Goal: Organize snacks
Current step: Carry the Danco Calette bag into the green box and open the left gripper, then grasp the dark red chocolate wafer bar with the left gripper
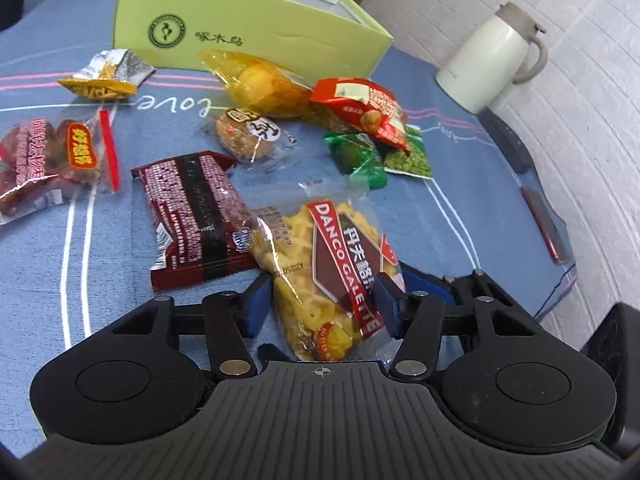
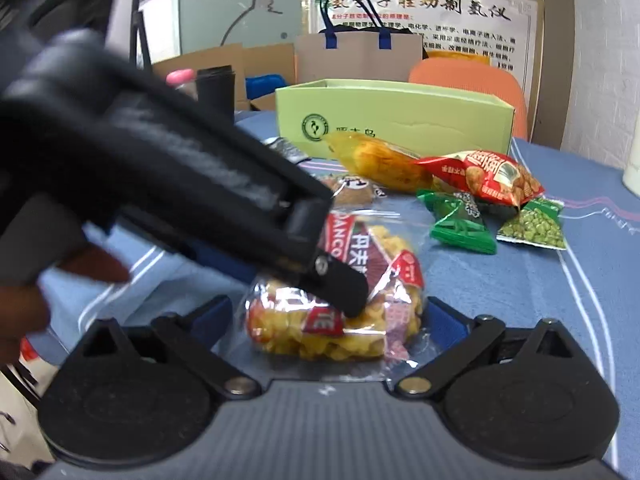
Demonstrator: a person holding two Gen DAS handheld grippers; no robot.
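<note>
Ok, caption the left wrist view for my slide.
Left claw closed on the Danco Galette packet, other snacks scattered across the blue tablecloth before the green box.

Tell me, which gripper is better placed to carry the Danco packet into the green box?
Left. The left gripper pinches the Danco packet; the right gripper is open around it.

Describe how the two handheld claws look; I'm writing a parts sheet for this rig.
Both are alike. The left claw has a ribbed grey central body with a small crosshair mark, two rounded black housings with disc caps, black linkage bars on silver rivets, and blue finger pads. The right claw shows the same grey ribbing, black housings, silver rivets and blue pads. No cables or sleeves are visible.
</note>
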